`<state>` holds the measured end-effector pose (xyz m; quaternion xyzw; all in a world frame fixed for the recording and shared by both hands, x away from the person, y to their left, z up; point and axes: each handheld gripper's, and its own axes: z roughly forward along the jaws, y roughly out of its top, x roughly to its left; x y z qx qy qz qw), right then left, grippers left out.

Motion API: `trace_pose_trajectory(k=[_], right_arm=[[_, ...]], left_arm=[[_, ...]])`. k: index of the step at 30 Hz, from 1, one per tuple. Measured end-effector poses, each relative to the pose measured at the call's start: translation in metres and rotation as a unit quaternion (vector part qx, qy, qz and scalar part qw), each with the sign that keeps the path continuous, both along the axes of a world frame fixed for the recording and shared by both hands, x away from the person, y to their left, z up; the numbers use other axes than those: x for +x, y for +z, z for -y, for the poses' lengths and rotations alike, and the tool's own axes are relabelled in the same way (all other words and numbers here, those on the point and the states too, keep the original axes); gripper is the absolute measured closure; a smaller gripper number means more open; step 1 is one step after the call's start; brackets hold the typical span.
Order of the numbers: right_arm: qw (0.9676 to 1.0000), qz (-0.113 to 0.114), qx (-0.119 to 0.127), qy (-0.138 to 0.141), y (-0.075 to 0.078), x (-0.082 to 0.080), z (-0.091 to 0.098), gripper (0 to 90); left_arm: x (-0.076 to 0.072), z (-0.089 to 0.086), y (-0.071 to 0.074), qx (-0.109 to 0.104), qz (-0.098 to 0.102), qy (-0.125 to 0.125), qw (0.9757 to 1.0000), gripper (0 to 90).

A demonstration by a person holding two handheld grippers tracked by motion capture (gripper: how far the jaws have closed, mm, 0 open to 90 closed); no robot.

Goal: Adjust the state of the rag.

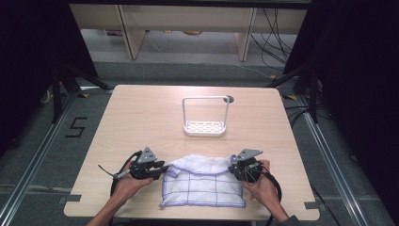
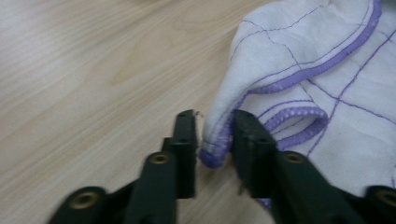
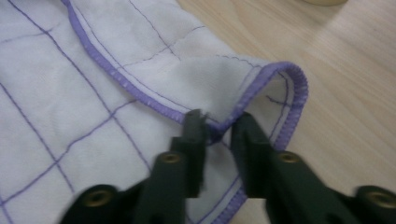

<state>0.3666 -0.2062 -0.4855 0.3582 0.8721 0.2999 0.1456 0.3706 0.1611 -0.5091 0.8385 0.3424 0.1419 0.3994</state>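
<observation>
Dark curtained bay, cables on the floor behind; light wood table (image 1: 141,117) under the overhead camera. White wire rack with a perforated base (image 1: 205,117) stood toward the far middle of the table, well apart from the work.

White cloth with purple grid lines and a purple hem (image 1: 202,181) lay near the front edge, between the two hands. Its near part looked flat; its far edge was lifted and rumpled, with both far corners drawn up.

Left gripper (image 1: 157,170) sat at the cloth's left far corner. In the left gripper view the jaws stood narrow with the hemmed corner (image 2: 215,140) bunched between them; the right-hand pad touched the hem, and a thin gap showed at the other pad. Judged as a light pinch on the corner.

Right gripper (image 1: 234,169) sat at the right far corner. In the right gripper view the jaws were narrow, with a fold of the hem (image 3: 219,130) clamped between the pads.

Judgement: the step in hand was a fold, both far corners taken up and ready to be carried toward the near edge. The next move called for both hands to travel together at an even height, so that the hems met squarely. Risk: left corner could slip if the pinch was as light as it looked.
</observation>
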Motion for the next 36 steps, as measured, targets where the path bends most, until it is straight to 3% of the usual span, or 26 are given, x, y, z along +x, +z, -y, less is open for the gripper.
trace_pose_trajectory(k=[3, 4, 5, 7, 8, 9, 11, 14, 15, 16, 17, 18, 19, 21, 22, 23, 26, 27, 28, 29, 30, 31, 32, 34, 35, 36], right_arm=[[0.9998, 0.014, 0.008, 0.006, 0.005, 0.001, 0.001, 86.4], [0.9996, 0.013, 0.021, 0.012, 0.016, 0.001, 0.003, 86.4], [0.9996, 0.013, 0.021, 0.012, 0.016, 0.001, 0.003, 86.4], [0.9988, 0.013, 0.047, 0.009, 0.028, 0.003, 0.006, 86.4], [0.9975, 0.023, 0.066, 0.004, 0.031, 0.007, 0.006, 86.5], [0.9973, 0.010, 0.073, 0.000, 0.037, 0.011, 0.009, 86.4], [0.9948, 0.007, 0.100, -0.016, 0.041, 0.024, 0.012, 86.4], [0.9940, 0.001, 0.103, -0.038, 0.041, 0.049, 0.018, 86.4], [0.9926, 0.007, 0.110, -0.050, 0.036, 0.058, 0.019, 86.4], [0.9902, -0.026, 0.115, -0.074, 0.027, 0.075, 0.025, 86.4], [0.9902, -0.026, 0.115, -0.074, 0.027, 0.075, 0.025, 86.4], [0.9858, -0.047, 0.131, -0.095, 0.021, 0.081, 0.024, 86.4], [0.9871, -0.048, 0.120, -0.093, 0.015, 0.089, 0.027, 86.3], [0.9846, -0.062, 0.120, -0.111, 0.002, 0.099, 0.028, 86.0], [0.9827, -0.067, 0.124, -0.121, -0.004, 0.104, 0.027, 85.8], [0.9772, -0.099, 0.128, -0.138, -0.005, 0.104, 0.023, 85.4], [0.9792, -0.104, 0.112, -0.134, -0.011, 0.108, 0.019, 80.0], [0.9794, -0.090, 0.116, -0.138, -0.014, 0.109, 0.018, 77.5], [0.9802, -0.100, 0.109, -0.132, -0.013, 0.109, 0.019, 75.0], [0.9799, -0.098, 0.102, -0.140, -0.012, 0.109, 0.018, 72.4], [0.9814, -0.082, 0.097, -0.144, -0.011, 0.108, 0.018, 67.4], [0.9814, -0.082, 0.097, -0.144, -0.011, 0.108, 0.018, 67.4], [0.9815, -0.086, 0.090, -0.145, -0.008, 0.105, 0.018, 59.9], [0.9815, -0.088, 0.089, -0.145, -0.007, 0.104, 0.020, 56.1], [0.9854, -0.070, 0.070, -0.138, -0.006, 0.103, 0.022, 54.4], [0.9861, -0.069, 0.064, -0.137, -0.003, 0.099, 0.023, 53.8]], left_arm=[[-0.001, 0.000, 0.008, 0.021, 0.019, -0.013, 0.9995, 83.5], [-0.001, 0.001, 0.011, 0.012, 0.024, -0.012, 0.9996, 84.7], [0.000, 0.002, 0.016, 0.012, 0.029, -0.016, 0.9994, 84.7], [0.004, 0.004, 0.024, 0.012, 0.038, -0.014, 0.9991, 85.3], [0.006, 0.006, 0.028, 0.010, 0.045, -0.011, 0.9989, 85.6], [0.010, 0.008, 0.032, 0.006, 0.048, -0.006, 0.9988, 85.7], [0.019, 0.010, 0.039, 0.001, 0.051, 0.002, 0.9987, 85.5], [0.039, 0.014, 0.041, 0.006, 0.057, 0.015, 0.9982, 85.2], [0.047, 0.014, 0.039, 0.005, 0.051, 0.019, 0.9985, 85.1], [0.055, 0.014, 0.036, -0.002, 0.041, 0.023, 0.9989, 84.8], [0.062, 0.015, 0.031, -0.004, 0.039, 0.032, 0.9987, 84.8], [0.069, 0.015, 0.027, -0.005, 0.030, 0.037, 0.9988, 84.6], [0.076, 0.014, 0.022, -0.003, 0.020, 0.041, 0.9990, 84.4], [0.086, 0.014, 0.011, 0.007, 0.004, 0.044, 0.9990, 83.8], [0.089, 0.013, 0.006, 0.007, -0.001, 0.049, 0.9988, 83.5], [0.090, 0.013, 0.002, 0.009, -0.006, 0.055, 0.9984, 82.8], [0.090, 0.011, -0.004, 0.013, -0.013, 0.052, 0.9985, 78.1], [0.090, 0.009, -0.003, 0.014, -0.014, 0.053, 0.9984, 76.5], [0.090, 0.008, -0.003, 0.014, -0.015, 0.054, 0.9984, 74.0], [0.088, 0.008, -0.003, 0.010, -0.012, 0.061, 0.9980, 69.9], [0.087, 0.006, -0.002, 0.014, -0.013, 0.053, 0.9984, 67.4], [0.085, 0.006, -0.001, 0.019, -0.010, 0.049, 0.9986, 67.4], [0.082, 0.005, 0.001, 0.022, -0.009, 0.049, 0.9985, 62.5], [0.075, 0.003, 0.007, 0.027, -0.007, 0.058, 0.9979, 57.2], [0.071, 0.002, 0.010, 0.028, -0.003, 0.060, 0.9978, 52.4], [0.066, 0.001, 0.013, 0.022, 0.001, 0.058, 0.9981, 50.8]])
